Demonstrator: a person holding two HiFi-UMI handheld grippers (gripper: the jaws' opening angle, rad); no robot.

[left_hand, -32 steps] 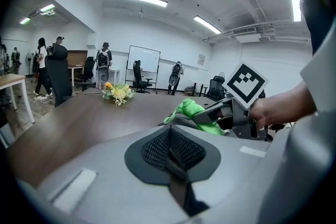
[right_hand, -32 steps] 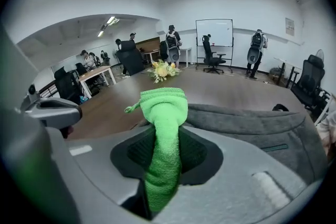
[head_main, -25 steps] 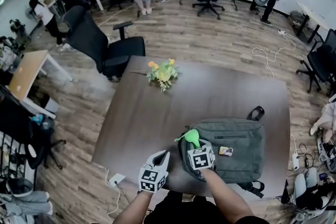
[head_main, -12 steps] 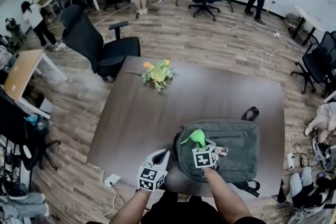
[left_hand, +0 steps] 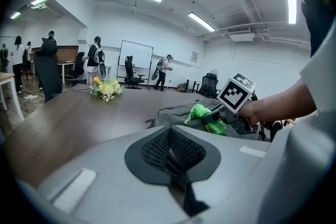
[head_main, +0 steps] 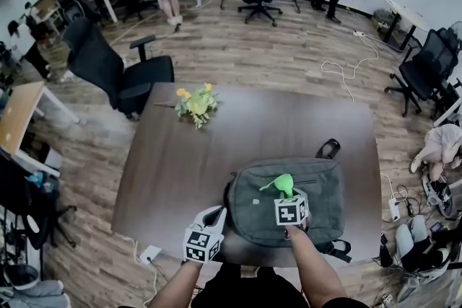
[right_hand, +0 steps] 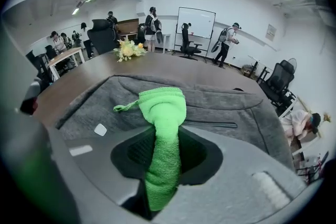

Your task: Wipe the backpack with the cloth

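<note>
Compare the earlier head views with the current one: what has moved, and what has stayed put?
The right gripper, still shut on the green cloth, slid rightward across the backpack, toward its middle. Nothing was newly grasped or released. The left gripper stays shut and empty near the table edge; backpack and flowers haven't shifted.

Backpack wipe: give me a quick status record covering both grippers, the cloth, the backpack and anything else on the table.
right gripper: shut on green cloth, over the backpack
green cloth: bunched, end pokes out past the jaws
left gripper: shut, empty, left of the backpack
backpack: grey, lying flat on the dark table
also on table: flower bunch, far side
</note>
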